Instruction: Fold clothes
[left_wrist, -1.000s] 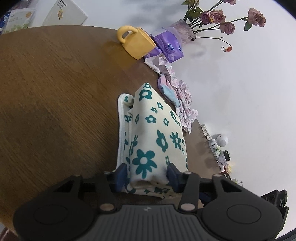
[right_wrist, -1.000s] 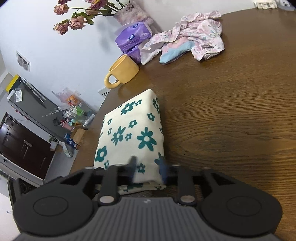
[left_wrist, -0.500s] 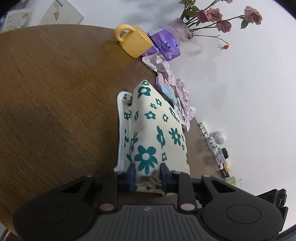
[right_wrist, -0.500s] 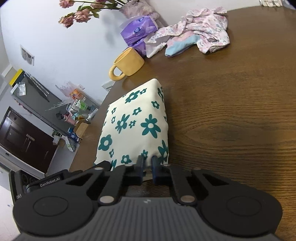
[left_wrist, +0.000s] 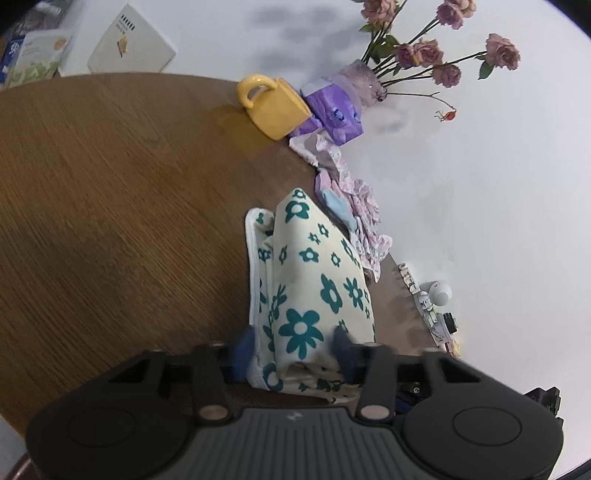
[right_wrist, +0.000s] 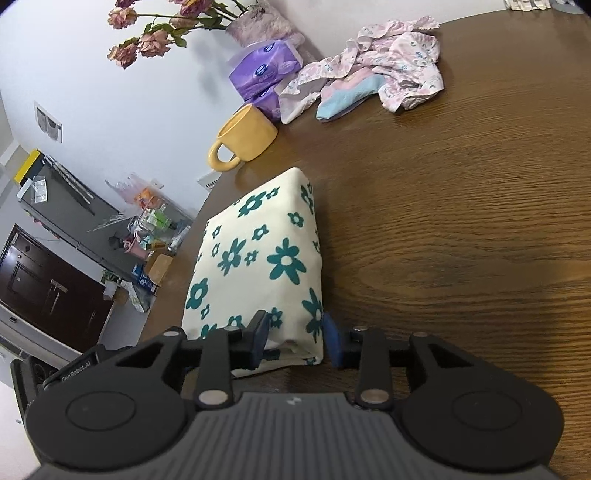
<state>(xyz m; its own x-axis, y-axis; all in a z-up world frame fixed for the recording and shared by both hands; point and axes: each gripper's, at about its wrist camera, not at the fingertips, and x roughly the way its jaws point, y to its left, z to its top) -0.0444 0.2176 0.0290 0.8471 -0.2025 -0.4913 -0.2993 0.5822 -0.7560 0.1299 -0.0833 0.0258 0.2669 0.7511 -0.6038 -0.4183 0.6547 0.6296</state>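
A folded cream cloth with teal flowers (left_wrist: 314, 280) (right_wrist: 258, 258) lies on the brown wooden table (left_wrist: 110, 203) (right_wrist: 461, 221). My left gripper (left_wrist: 293, 347) is open, its blue-padded fingers standing on either side of the cloth's near end, slightly apart from it. My right gripper (right_wrist: 295, 336) is open too and straddles the near right corner of the same cloth. In the left wrist view the folded layers and a white hem show along the cloth's left side.
A yellow mug (left_wrist: 275, 107) (right_wrist: 245, 138), a purple tissue pack (left_wrist: 336, 110) (right_wrist: 264, 72) and a vase of pink roses (left_wrist: 364, 79) stand near the table's far edge. A crumpled pink floral garment heap (left_wrist: 354, 206) (right_wrist: 388, 77) lies beyond the cloth.
Half a second ago both grippers were shut on the cloth's near edge. Both have opened since, and the cloth now rests on the table.
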